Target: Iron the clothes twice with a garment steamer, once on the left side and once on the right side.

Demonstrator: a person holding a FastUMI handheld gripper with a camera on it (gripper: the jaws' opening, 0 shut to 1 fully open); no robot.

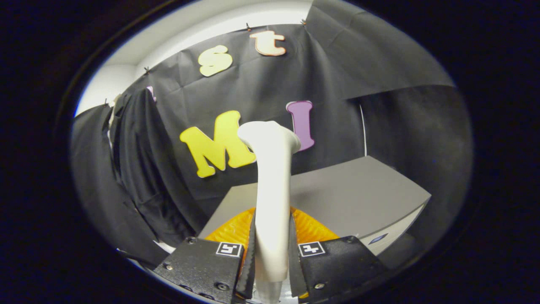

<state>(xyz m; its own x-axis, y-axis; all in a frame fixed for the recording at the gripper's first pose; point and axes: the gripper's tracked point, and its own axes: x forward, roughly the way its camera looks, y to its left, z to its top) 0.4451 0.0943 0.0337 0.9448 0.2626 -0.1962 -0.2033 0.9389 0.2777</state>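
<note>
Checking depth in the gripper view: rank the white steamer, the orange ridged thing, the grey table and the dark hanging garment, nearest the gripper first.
1. White plastic garment steamer: clamped in the gripper.
2. Orange ridged object: just beyond the fingers.
3. Flat grey table: behind it.
4. Dark hanging garment: farthest, by the wall.

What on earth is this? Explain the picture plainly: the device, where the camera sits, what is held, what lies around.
This is a hand-held gripper: a person carries it and works its two fingers. The camera rides on the gripper and looks forward along the fingers, so they show at the bottom. Both fingers are closed on the white steamer, gripping its handle; its wider head points up, beyond the fingers. Just behind the fingers is something orange and ribbed; what it is I cannot tell. Beyond that sits a grey table. A dark garment hangs off to the left, against the black cloth wall of the booth. The steamer is not touching the garment.
</note>
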